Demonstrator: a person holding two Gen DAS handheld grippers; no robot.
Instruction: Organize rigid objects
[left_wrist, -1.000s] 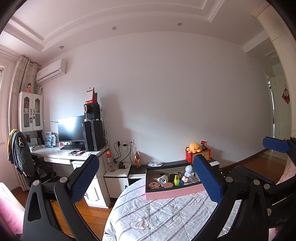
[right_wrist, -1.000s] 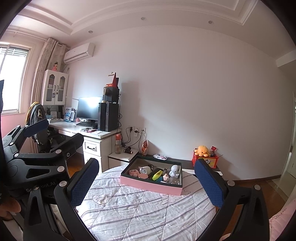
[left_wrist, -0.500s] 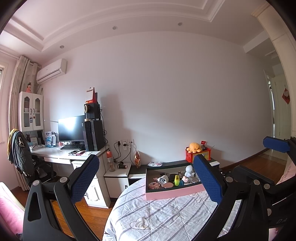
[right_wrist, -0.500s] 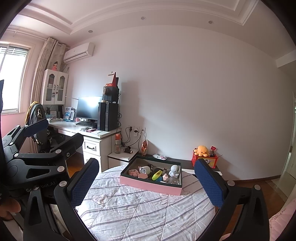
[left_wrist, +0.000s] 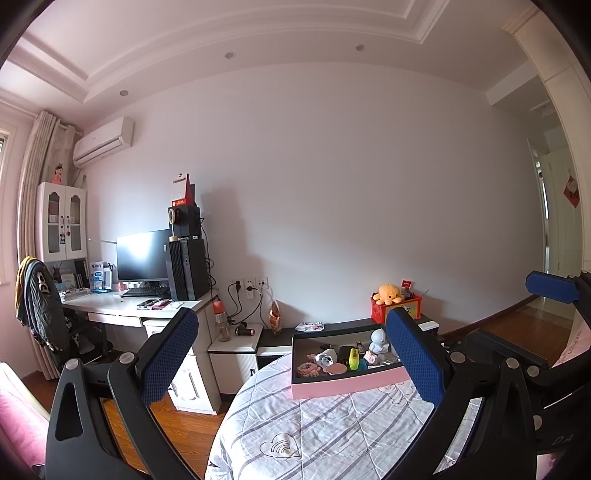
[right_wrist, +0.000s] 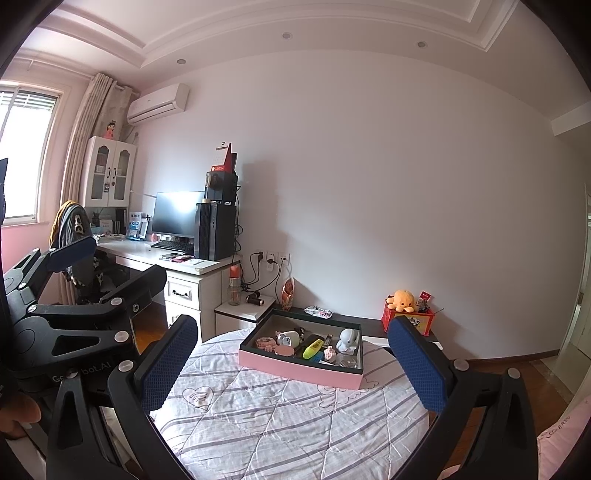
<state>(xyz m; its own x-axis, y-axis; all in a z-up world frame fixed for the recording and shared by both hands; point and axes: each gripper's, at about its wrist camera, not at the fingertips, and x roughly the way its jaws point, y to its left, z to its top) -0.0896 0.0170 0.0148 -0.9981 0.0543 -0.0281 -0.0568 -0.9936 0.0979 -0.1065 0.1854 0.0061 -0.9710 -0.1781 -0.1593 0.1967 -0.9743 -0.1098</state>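
Observation:
A pink box (left_wrist: 343, 382) (right_wrist: 295, 365) with a dark inside sits on the far part of a round surface covered in a striped quilt (right_wrist: 280, 417). It holds several small items: a white figurine (right_wrist: 348, 340), a yellow-green marker (right_wrist: 313, 349), a white cup (right_wrist: 289, 339), a pink scrunchie (right_wrist: 265, 341). My left gripper (left_wrist: 295, 354) is open, well short of the box, nothing between its fingers. My right gripper (right_wrist: 291, 363) is open too, also empty and held back from the box. The left gripper's body (right_wrist: 74, 317) shows at the left of the right wrist view.
A white desk (right_wrist: 177, 260) with monitor and computer tower stands at the left, with a chair (left_wrist: 40, 306) draped in clothes. A low dark shelf behind the box carries a red box with an orange plush (right_wrist: 402, 300). Wooden floor lies around the quilted surface; a doorway (left_wrist: 557, 236) at right.

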